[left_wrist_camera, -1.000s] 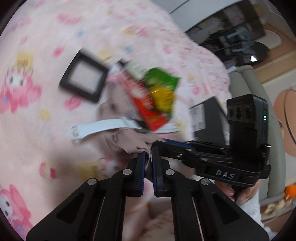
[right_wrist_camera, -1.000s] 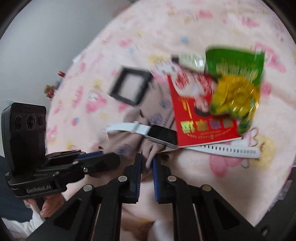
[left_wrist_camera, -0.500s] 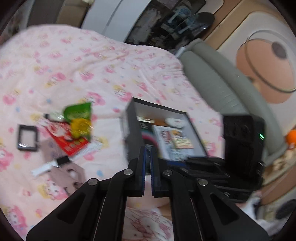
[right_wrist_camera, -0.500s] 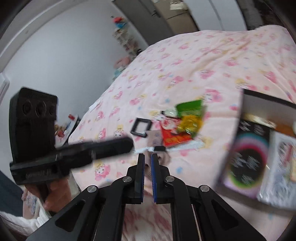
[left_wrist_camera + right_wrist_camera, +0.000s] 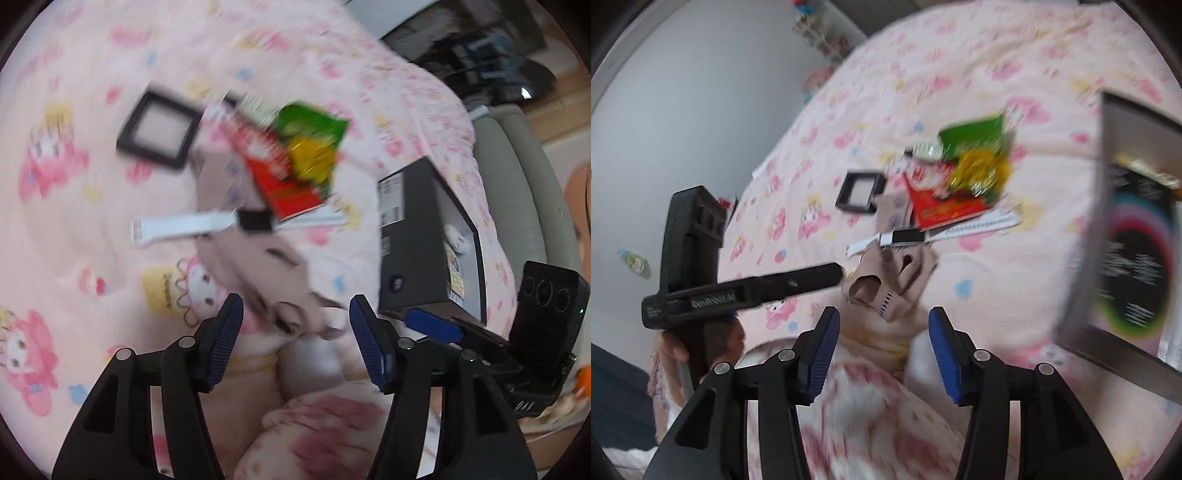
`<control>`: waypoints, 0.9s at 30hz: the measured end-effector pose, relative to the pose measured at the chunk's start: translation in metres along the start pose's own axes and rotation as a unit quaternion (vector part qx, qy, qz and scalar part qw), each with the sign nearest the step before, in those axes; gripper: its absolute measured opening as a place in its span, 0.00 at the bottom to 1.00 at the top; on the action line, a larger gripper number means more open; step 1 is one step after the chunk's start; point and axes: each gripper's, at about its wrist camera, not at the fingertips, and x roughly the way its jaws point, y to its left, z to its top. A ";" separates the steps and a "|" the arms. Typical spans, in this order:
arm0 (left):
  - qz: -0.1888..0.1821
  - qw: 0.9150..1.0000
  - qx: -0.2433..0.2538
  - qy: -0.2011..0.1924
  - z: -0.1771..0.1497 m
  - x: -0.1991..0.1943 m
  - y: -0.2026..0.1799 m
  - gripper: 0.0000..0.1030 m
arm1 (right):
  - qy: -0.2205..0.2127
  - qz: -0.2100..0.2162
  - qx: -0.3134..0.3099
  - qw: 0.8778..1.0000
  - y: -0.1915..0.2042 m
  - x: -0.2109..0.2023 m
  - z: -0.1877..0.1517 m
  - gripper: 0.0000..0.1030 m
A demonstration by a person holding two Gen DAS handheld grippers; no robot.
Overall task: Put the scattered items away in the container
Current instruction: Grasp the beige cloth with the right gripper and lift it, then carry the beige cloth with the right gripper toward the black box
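Both jaws, closed half a second ago, now gape empty: left gripper (image 5: 296,325) and right gripper (image 5: 884,326) each frame the beige glove (image 5: 891,279) just ahead; the black box (image 5: 424,243) sits right of them.

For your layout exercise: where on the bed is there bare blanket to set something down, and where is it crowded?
Bare blanket lies left of the frame and watch, and between the glove and box. Crowded: packets, watch and glove overlap mid-bed.
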 end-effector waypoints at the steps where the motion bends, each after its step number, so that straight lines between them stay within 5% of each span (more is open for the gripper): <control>1: -0.011 1.000 -0.013 0.013 0.003 0.009 0.007 0.60 | 0.019 -0.001 0.003 1.000 -0.001 0.015 0.005 0.45; 5: -0.087 0.992 -0.053 0.073 0.019 0.041 0.028 0.60 | 0.089 0.012 0.018 0.996 -0.010 0.068 0.019 0.45; 6: -0.095 0.990 -0.054 0.086 0.022 0.048 0.030 0.53 | 0.104 0.019 0.027 0.994 -0.014 0.080 0.022 0.45; 7: -0.098 0.989 -0.045 0.103 0.024 0.056 0.029 0.30 | 0.117 0.022 0.038 0.992 -0.017 0.090 0.023 0.45; 10: -0.092 0.990 0.007 0.110 0.027 0.061 0.007 0.06 | 0.126 0.038 0.052 0.990 -0.024 0.098 0.024 0.42; 15: -0.085 0.990 0.093 0.067 0.029 0.030 -0.042 0.05 | 0.051 0.053 0.049 0.996 -0.024 0.063 0.021 0.17; 19: -0.100 0.983 0.147 0.045 0.012 0.010 -0.093 0.05 | -0.019 0.031 0.027 0.999 -0.012 0.012 0.007 0.12; 27: -0.166 0.949 0.261 0.056 -0.058 -0.002 -0.211 0.05 | -0.146 -0.022 0.027 0.989 -0.021 -0.116 -0.058 0.12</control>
